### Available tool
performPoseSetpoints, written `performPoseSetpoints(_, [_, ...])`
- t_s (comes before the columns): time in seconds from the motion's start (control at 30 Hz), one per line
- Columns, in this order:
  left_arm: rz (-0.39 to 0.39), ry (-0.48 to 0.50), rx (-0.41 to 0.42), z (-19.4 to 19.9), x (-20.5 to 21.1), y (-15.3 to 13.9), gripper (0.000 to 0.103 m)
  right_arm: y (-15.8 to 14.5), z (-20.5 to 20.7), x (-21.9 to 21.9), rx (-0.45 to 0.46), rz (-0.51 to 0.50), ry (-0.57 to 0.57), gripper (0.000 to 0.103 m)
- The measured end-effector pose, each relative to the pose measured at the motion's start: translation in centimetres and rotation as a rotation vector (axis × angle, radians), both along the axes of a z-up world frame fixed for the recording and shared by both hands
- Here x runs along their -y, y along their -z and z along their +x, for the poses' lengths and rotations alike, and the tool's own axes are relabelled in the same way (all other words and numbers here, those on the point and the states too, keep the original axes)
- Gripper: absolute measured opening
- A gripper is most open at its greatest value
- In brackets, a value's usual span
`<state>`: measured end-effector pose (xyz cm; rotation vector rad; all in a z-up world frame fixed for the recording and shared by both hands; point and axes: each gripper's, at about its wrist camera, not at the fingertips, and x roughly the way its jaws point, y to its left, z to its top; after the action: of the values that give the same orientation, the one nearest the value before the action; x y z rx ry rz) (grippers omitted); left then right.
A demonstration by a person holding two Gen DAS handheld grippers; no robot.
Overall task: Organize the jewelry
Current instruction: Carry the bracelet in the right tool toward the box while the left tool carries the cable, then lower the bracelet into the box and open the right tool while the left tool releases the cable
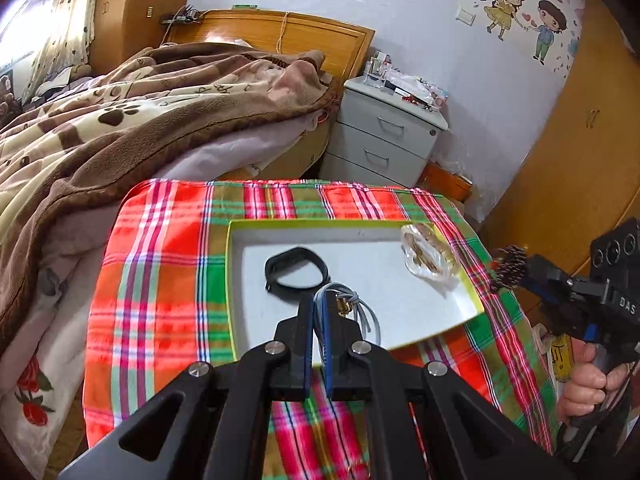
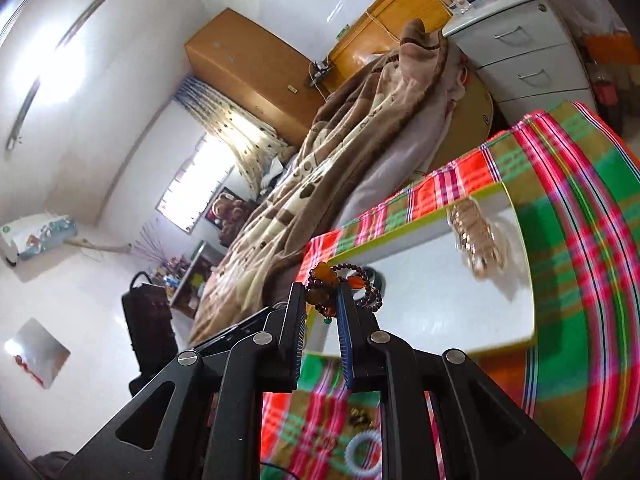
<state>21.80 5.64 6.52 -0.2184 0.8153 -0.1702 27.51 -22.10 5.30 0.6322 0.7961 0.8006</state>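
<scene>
Jewelry is partly sorted: a black rubber wristband (image 1: pixel 297 274) and a clear bag of gold pieces (image 1: pixel 427 257) already lie in the shallow white tray with yellow-green rim (image 1: pixel 229 280) on the plaid cloth (image 1: pixel 160 280). Left gripper (image 1: pixel 319 308) pinches a grey cord necklace (image 1: pixel 362 310) over the tray's near side. Right gripper (image 2: pixel 323 300) pinches a dark beaded bracelet with amber stones (image 2: pixel 344 284), off the tray's right edge. A white ring-shaped piece (image 2: pixel 362 454) waits on the cloth.
</scene>
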Motion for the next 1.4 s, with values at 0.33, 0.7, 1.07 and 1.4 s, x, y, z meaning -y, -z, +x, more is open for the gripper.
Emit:
performPoseSetpoints(0.33, [-0.008,0.001,-0.049,3.3,0.4,1.9,0.004,2.2,5.6,-3.0,-0.034,-0.174,-0.01,0.016])
performPoseSetpoints(0.7, [0.033,-0.023,-0.154,4.3,0.2,6.1,0.005,4.4,8.6,-7.3,-0.005,-0.484,-0.014,0.016])
performPoseSetpoints(1.07, [0.056,-0.057,-0.202,4.6,-0.3,7.8,0.005,5.2,9.0,-10.9,0.089,-0.756,-0.036,0.016])
performPoseSetpoints(1.4, [0.061,-0.06,-0.197,4.5,-0.2,7.8,0.006,5.4,9.6,-11.6,0.082,-0.776,-0.041,0.018])
